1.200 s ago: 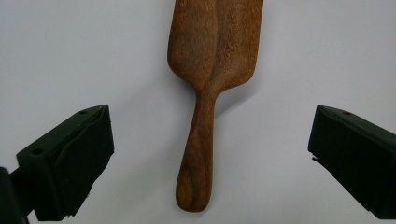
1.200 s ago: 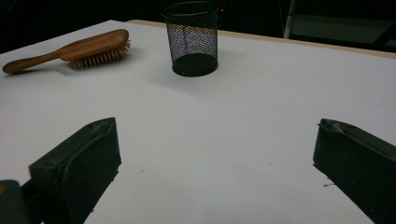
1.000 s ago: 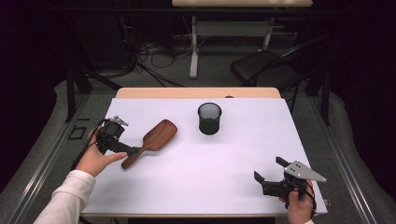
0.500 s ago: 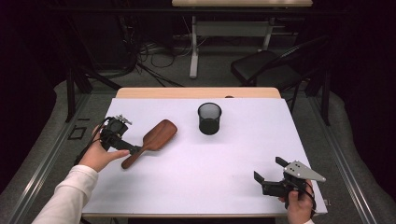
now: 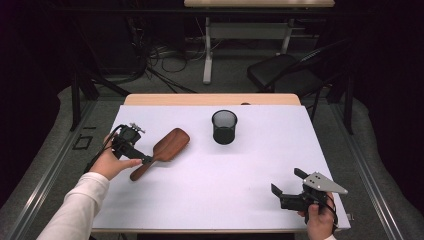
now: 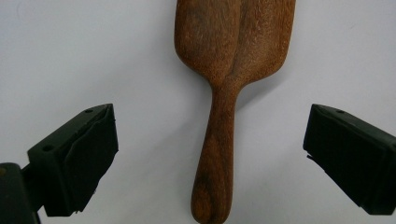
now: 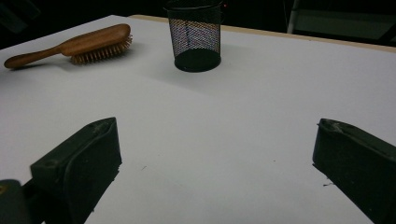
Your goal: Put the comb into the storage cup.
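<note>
White sheeting covers the table, with a strip of pale wood left bare along its far edge. Around it we see a dark room with grey flooring, a tangle of cables beyond the far left corner, a black chair beyond the far right corner, and the white legs of another desk further back.

On the table, we find a black mesh cup standing upright near the middle of the far edge. Toward the left edge lies a wooden hairbrush, warm reddish-brown with visible grain. Its broad rounded head points toward the far side, bristles down against the sheet, and its slim handle tapers back toward the near left corner.

Our left gripper hovers over the handle, jaws spread wide on either side of it, touching nothing; in the left gripper view the handle runs up between the two black jaws with clear gaps on both sides. Our right gripper sits near the near right corner, held in a hand, its jaws likewise wide apart and empty.
</note>
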